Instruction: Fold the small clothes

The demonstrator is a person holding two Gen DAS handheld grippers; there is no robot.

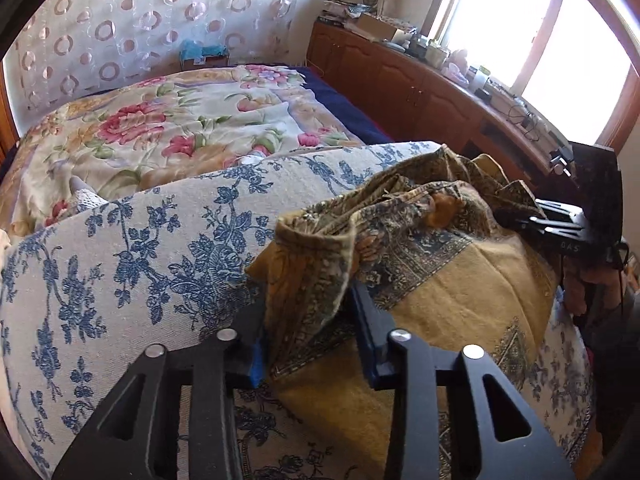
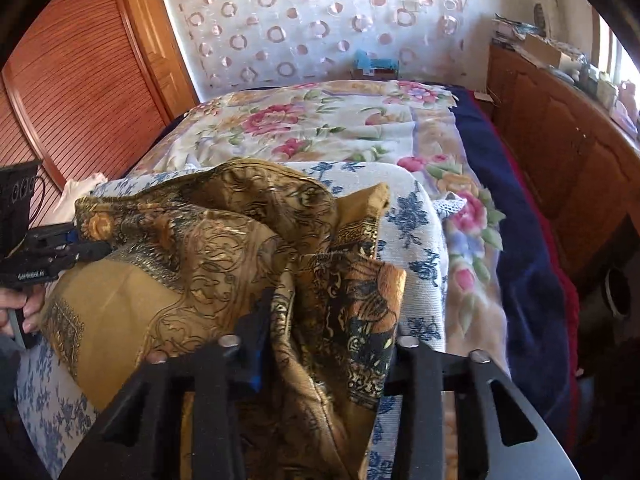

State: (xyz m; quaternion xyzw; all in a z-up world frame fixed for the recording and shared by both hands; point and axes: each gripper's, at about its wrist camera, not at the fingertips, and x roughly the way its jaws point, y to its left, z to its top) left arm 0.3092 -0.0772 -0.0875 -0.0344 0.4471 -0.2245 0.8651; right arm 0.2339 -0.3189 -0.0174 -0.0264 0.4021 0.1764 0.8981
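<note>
A mustard garment with a dark paisley border (image 1: 448,292) lies crumpled on a white cushion with blue flowers (image 1: 132,248). My left gripper (image 1: 310,320) stands at its near left corner, with a fold of the border cloth between its fingers. My right gripper (image 2: 324,332) holds a bunched fold of the same garment (image 2: 224,256) between its fingers. The right gripper also shows in the left wrist view (image 1: 560,224) at the garment's right edge. The left gripper shows in the right wrist view (image 2: 86,246) at the garment's left edge.
The cushion lies on a bed with a pink-flowered cover (image 1: 168,128) and a navy blanket edge (image 2: 520,240). A wooden cabinet (image 1: 400,80) with clutter on top runs along the right under a window. A louvred wooden door (image 2: 72,92) stands at the left.
</note>
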